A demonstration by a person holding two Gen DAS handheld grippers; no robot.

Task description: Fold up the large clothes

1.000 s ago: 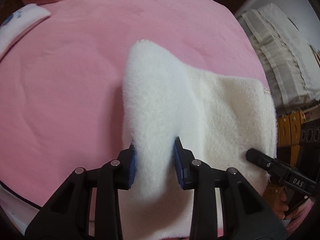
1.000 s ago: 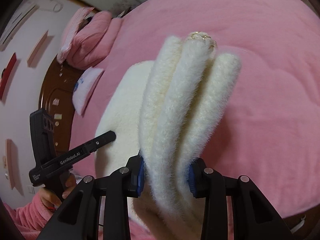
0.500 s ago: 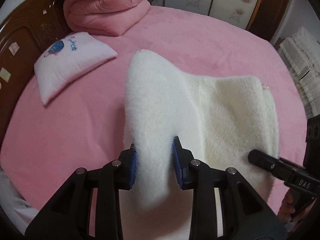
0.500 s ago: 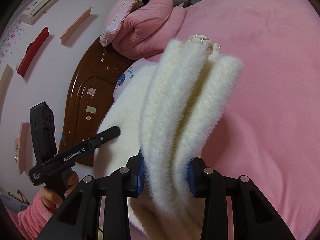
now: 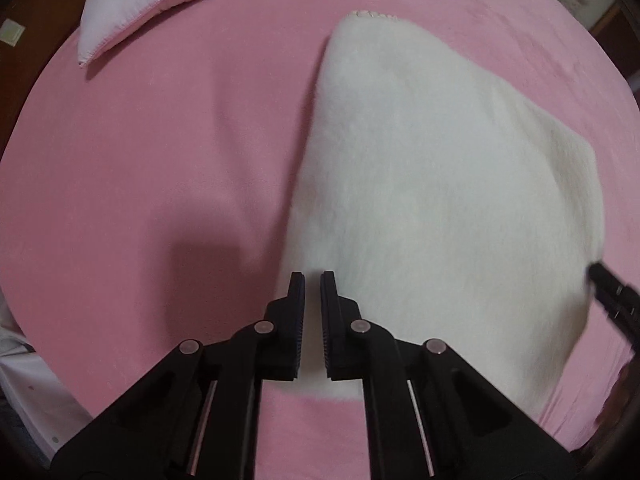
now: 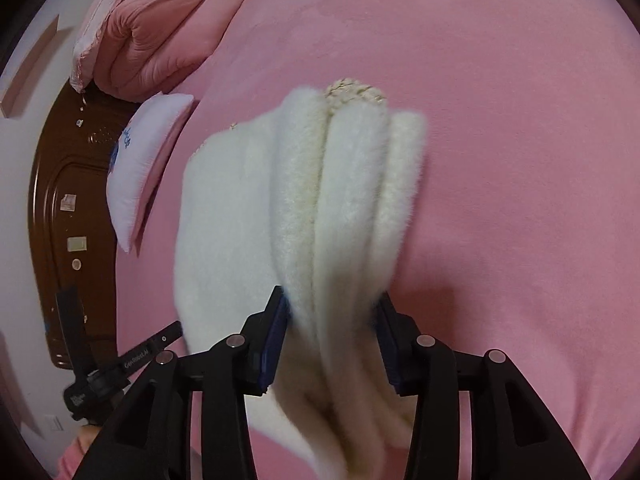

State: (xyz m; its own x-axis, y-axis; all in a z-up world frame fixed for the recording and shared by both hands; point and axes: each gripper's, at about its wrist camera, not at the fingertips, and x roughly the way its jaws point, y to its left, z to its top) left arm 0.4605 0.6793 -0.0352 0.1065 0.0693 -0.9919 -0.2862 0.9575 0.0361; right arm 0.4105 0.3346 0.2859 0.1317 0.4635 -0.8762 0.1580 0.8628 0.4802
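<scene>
The white fleece garment [image 5: 440, 200] lies spread on the pink bedspread [image 5: 160, 140]. The left gripper [image 5: 312, 300] has just been closing — its jaws nearly together, nothing between them — while the right gripper [image 6: 332, 320], jaws just opening, has bunched folds of fleece between its fingers.

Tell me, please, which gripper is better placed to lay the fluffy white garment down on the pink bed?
Probably the right gripper: the fluffy white garment's bunched layers sit between its jaws. The left gripper looks shut and empty.
</scene>
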